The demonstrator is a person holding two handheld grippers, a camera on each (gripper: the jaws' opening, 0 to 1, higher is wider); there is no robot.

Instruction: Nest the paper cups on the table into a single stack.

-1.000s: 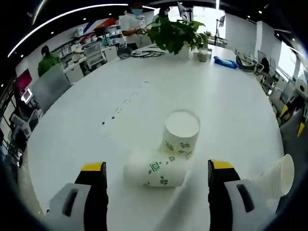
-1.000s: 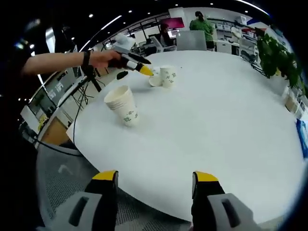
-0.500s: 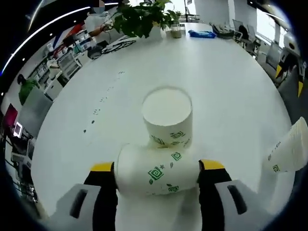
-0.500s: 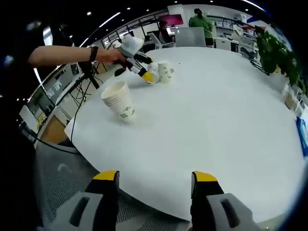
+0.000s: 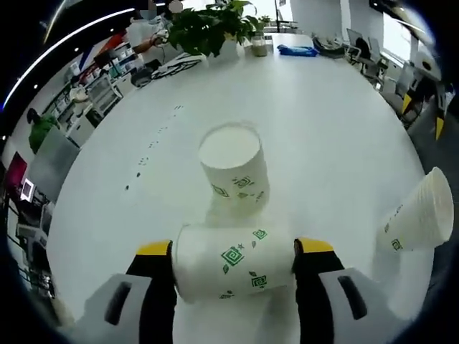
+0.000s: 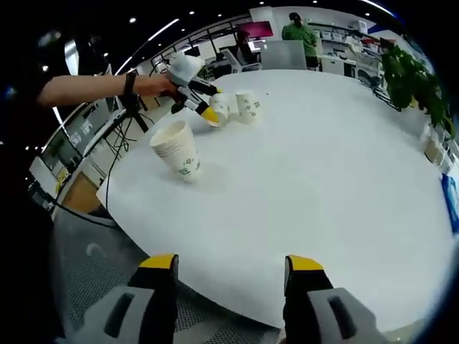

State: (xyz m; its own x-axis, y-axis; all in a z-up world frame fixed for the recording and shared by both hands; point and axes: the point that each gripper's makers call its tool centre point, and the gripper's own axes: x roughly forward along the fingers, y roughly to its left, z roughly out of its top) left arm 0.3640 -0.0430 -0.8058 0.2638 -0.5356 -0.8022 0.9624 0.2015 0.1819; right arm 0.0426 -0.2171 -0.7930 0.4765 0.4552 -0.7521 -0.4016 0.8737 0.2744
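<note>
In the left gripper view, the left tongs (image 5: 233,259) sit at the bottom centre of the frame, clenched on a paper cup lying on its side (image 5: 234,261), its body spanning the gap between the two yellow-tipped jaws and touching both. Just above it in the frame, an upright cup (image 5: 234,172) stands on the white round surface (image 5: 337,143), apart from the held cup but near it, its open mouth facing up. At the right edge a stack of cups (image 5: 419,218) stands tilted (fisheye bending makes its true lean hard to judge). A potted plant (image 5: 208,29) stands at the far side of the surface, upper centre. In the right gripper view, the right tongs (image 6: 231,269) rise from the bottom centre, released and holding nothing, hovering over the near edge of the surface (image 6: 323,165). The stack of cups (image 6: 178,150) sits left of centre; beyond it, at the upper left, a person's arm (image 6: 93,87) reaches in with the left tongs (image 6: 210,113) against the side-lying cup (image 6: 219,109), the upright cup (image 6: 247,107) just beside it.
</note>
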